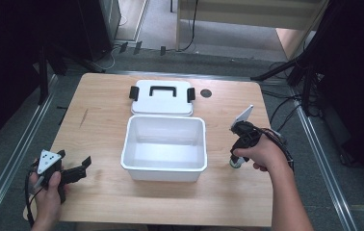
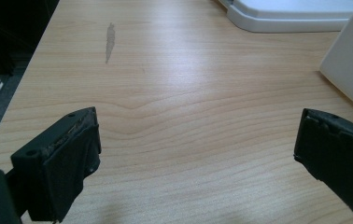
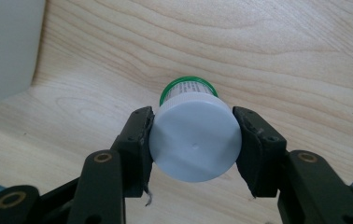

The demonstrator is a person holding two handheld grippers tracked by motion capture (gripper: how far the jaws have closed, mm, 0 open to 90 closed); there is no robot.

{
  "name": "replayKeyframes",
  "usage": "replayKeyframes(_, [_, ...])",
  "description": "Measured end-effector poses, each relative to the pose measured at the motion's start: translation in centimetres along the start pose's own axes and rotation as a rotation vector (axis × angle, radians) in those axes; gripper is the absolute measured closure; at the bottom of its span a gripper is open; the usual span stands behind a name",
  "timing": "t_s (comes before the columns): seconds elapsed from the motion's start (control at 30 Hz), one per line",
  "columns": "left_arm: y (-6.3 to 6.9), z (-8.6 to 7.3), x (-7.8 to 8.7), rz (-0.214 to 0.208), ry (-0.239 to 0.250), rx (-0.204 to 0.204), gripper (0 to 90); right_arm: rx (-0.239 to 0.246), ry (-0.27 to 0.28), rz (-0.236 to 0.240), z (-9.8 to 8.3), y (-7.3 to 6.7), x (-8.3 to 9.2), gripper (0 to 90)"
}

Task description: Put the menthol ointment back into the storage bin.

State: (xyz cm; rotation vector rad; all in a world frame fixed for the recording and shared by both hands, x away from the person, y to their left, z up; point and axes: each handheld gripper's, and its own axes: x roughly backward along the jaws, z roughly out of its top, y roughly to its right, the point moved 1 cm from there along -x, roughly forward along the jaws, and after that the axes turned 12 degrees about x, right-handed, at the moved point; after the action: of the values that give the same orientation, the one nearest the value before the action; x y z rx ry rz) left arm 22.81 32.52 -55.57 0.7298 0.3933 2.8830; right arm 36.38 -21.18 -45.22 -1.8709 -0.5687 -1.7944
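A small bottle (image 3: 194, 140) with a white cap and a green-edged label stands on the wooden table (image 1: 98, 120), right of the white bin (image 1: 164, 147). My right gripper (image 3: 194, 142) points down over it, and both pads press on the white cap. From above, the bottle (image 1: 236, 162) peeks out under the right hand. My left gripper (image 2: 193, 154) rests at the table's front left corner, with its jaws wide apart and only bare wood between them. The same left gripper (image 1: 76, 171) points toward the bin.
The open white bin has nothing inside. Its lid (image 1: 162, 96), with a black handle and black side clips, lies flat just behind it. A dark round hole (image 1: 206, 93) sits in the tabletop at the back right. A grey streak (image 2: 109, 41) marks the wood.
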Motion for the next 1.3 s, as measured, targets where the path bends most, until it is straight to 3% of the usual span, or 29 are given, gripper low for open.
replayKeyframes(0.43, [0.0, 0.0, 0.0, 0.0, -0.003, -0.001, 1.1, 0.004, 0.007, 0.023, 0.3, -0.6, 2.9, 51.7])
replayKeyframes(1.3, [0.0, 0.0, 0.0, -0.001, -0.006, 0.003, 1.1, 0.045, 0.022, -0.011, 1.8, -2.5, 7.9, 51.7])
